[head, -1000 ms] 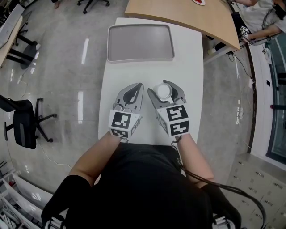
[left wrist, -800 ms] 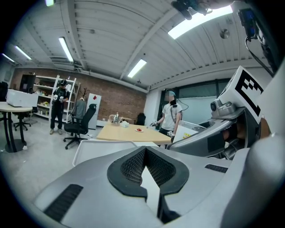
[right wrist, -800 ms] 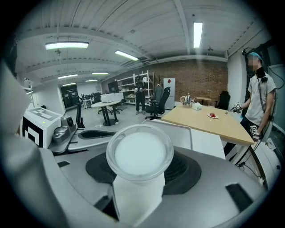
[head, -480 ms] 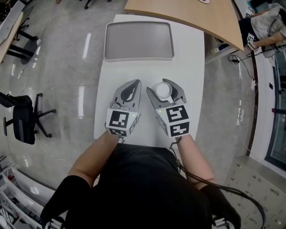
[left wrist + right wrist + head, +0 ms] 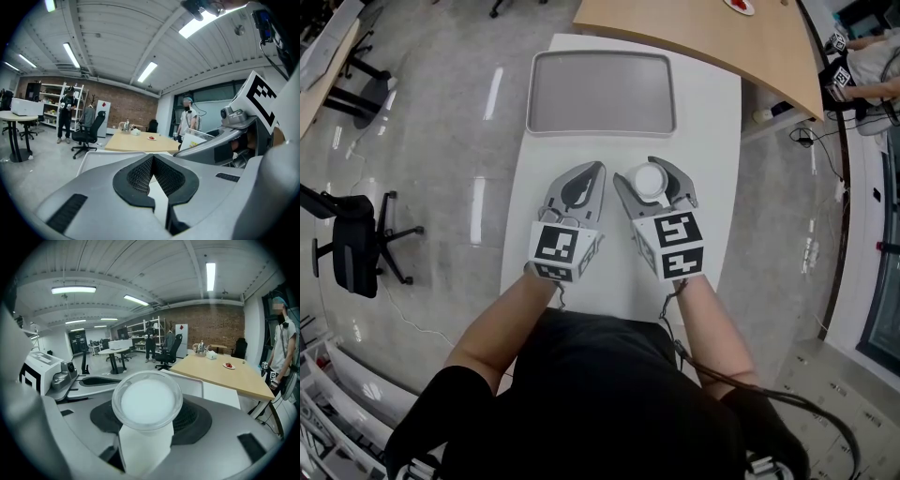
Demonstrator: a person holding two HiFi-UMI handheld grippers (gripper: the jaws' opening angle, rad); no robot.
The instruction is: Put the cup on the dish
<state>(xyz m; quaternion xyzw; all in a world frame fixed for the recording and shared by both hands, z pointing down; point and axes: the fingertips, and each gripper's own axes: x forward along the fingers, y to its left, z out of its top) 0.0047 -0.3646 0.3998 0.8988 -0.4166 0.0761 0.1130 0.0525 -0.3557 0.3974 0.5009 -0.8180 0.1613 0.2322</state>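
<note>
The cup (image 5: pixel 649 180) is white and round, seen from above, and my right gripper (image 5: pixel 651 178) is shut on it over the white table (image 5: pixel 712 187). In the right gripper view the cup (image 5: pixel 146 401) stands upright between the dark pads. The dish is a grey rectangular tray (image 5: pixel 600 92) lying at the table's far end, a short way beyond both grippers. My left gripper (image 5: pixel 596 171) is beside the right one, shut with nothing in it. Its ribbed pads meet at the tips (image 5: pixel 152 159).
A curved wooden table (image 5: pixel 703 28) with a small red thing (image 5: pixel 741 6) on it stands beyond the right far corner. An office chair (image 5: pixel 356 248) is on the floor to the left. The narrow white table's side edges drop away close beside each gripper.
Both grippers have moved a little forward toward the tray, the right one still holding the cup. The head view has shifted slightly.
</note>
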